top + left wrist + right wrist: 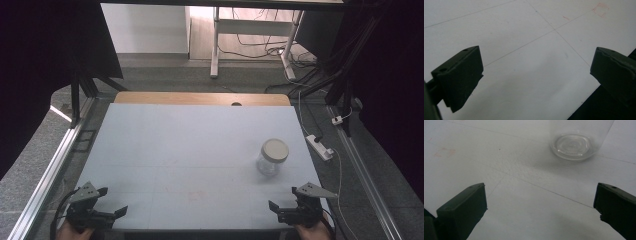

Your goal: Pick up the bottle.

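- You held the left gripper [101, 203] and right gripper [283, 205] wide apart and empty at the near edge, likely readying.
- The jar [272, 156] stood capped just beyond your right gripper.

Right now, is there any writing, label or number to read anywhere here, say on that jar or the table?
None can be read.
The jar: clear, pale lid, no label shows.
The table: faint red marks, too faint and blurred to read as letters or numbers.
The grippers, left and right: no markings.
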`<control>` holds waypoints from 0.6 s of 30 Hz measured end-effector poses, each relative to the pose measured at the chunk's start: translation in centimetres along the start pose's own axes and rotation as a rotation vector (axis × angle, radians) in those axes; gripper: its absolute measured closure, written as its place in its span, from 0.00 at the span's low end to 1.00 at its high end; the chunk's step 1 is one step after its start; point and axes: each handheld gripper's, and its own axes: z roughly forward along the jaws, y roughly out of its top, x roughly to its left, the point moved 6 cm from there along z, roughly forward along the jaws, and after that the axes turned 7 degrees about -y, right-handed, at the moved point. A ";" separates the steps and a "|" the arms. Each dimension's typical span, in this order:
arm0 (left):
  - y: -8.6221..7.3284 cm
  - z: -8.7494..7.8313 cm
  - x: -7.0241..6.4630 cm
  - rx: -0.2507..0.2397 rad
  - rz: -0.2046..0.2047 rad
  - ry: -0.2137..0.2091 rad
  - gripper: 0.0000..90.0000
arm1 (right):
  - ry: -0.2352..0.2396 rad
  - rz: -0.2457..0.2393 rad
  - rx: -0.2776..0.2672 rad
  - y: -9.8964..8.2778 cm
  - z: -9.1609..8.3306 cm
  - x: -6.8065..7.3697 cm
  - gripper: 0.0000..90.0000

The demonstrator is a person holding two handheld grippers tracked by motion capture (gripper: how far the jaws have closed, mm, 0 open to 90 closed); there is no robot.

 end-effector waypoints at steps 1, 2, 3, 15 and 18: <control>0.0 0.0 0.0 0.000 0.000 -0.001 0.00 | 0.000 0.000 0.000 0.0 0.0 0.0 0.00; 0.0 0.0 0.0 0.000 0.000 -0.002 0.00 | 0.000 0.000 0.000 0.0 0.0 0.0 0.00; 0.0 0.0 0.0 0.000 -0.001 -0.003 0.00 | -0.003 -0.001 0.000 0.0 0.0 0.0 0.00; 0.0 0.0 0.0 0.002 0.003 -0.003 0.00 | -0.017 -0.029 -0.001 0.1 0.0 0.2 0.00; 0.0 0.0 0.0 0.005 0.004 -0.003 0.00 | -0.020 -0.035 -0.020 0.4 -0.2 0.2 0.00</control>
